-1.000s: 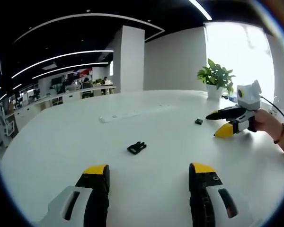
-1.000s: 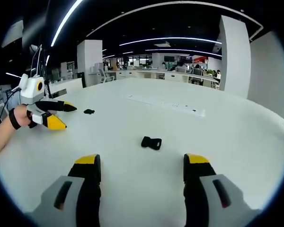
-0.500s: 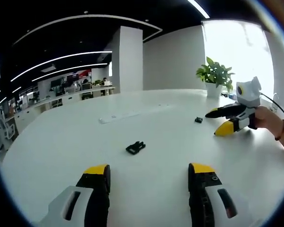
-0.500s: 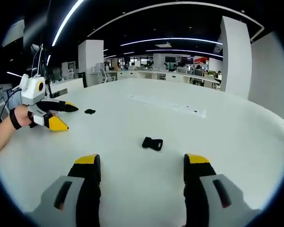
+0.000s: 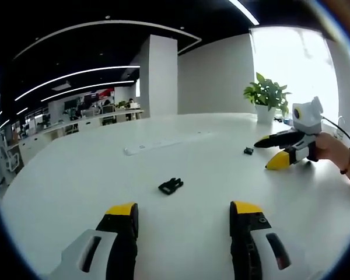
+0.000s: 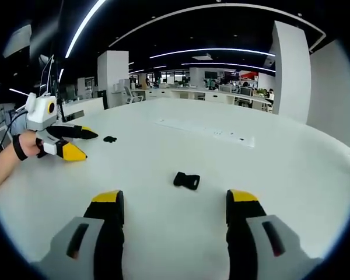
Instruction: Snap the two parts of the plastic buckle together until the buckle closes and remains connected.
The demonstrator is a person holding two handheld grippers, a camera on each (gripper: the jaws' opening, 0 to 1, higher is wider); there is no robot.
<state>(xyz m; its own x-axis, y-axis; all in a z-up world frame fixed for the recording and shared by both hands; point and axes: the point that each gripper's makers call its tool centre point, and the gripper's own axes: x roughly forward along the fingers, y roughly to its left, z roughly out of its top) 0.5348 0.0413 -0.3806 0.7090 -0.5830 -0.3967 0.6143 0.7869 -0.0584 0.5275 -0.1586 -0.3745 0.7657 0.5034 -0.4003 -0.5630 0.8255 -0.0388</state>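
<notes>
Two black buckle parts lie apart on the white table [image 5: 76, 175]. The pronged part [image 5: 170, 185] rests just ahead of my left gripper [image 5: 181, 210], which is open and empty. This same part appears small and far [image 6: 109, 139] beside the left gripper [image 6: 90, 146] in the right gripper view. The socket part [image 6: 186, 180] lies ahead of my right gripper [image 6: 175, 198], also open and empty. In the left gripper view that socket part [image 5: 248, 151] sits close to the right gripper [image 5: 262, 154], whose jaws are spread.
A long white power strip [image 5: 163, 141] [image 6: 207, 131] lies across the table beyond both parts. A potted plant [image 5: 267, 96] stands at the table's far edge by the window. A person's hand [image 5: 332, 153] holds the right gripper. Office desks fill the background.
Both views have drifted slightly with the hands. The buckle parts lie where they were, and both grippers stay open.
</notes>
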